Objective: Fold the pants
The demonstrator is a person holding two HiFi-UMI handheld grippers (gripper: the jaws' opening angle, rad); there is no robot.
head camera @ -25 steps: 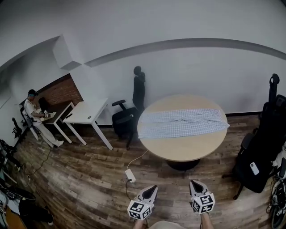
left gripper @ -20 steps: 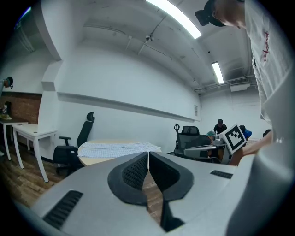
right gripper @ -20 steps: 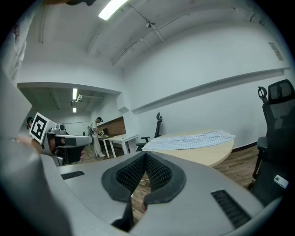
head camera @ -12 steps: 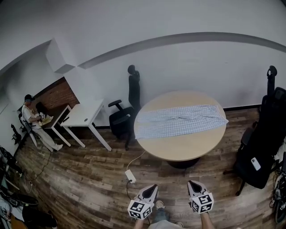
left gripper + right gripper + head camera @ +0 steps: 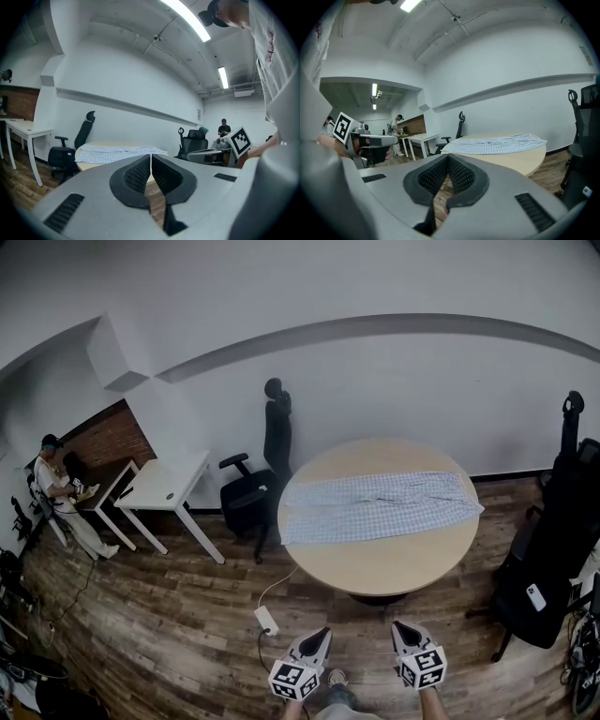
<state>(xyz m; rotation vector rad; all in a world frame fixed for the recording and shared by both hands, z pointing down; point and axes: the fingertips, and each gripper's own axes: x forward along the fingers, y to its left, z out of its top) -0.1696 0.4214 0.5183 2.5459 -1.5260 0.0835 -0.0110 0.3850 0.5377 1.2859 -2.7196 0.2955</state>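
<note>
So the pants (image 5: 375,505), light blue check, are laid out flat across the back half of the round wooden counter (image 5: 384,563). They run pretty much from its left edge to its right edge, with the wider end on the left. Nobody's touching them.

The person holding the tools stands well back from the counter on the wood floor (image 5: 159,615). The left claw (image 5: 322,634) is pinched together with nothing in it, and so is the right claw (image 5: 399,625). Both are held side by side, low in front of the person and pointed toward the counter.

A white power strip (image 5: 266,620) lies on the floor between the person and the counter. A black office chair (image 5: 251,498) sits just left of the counter, then a white desk (image 5: 169,486), and someone (image 5: 54,491) is seated way off at the far left.
</note>
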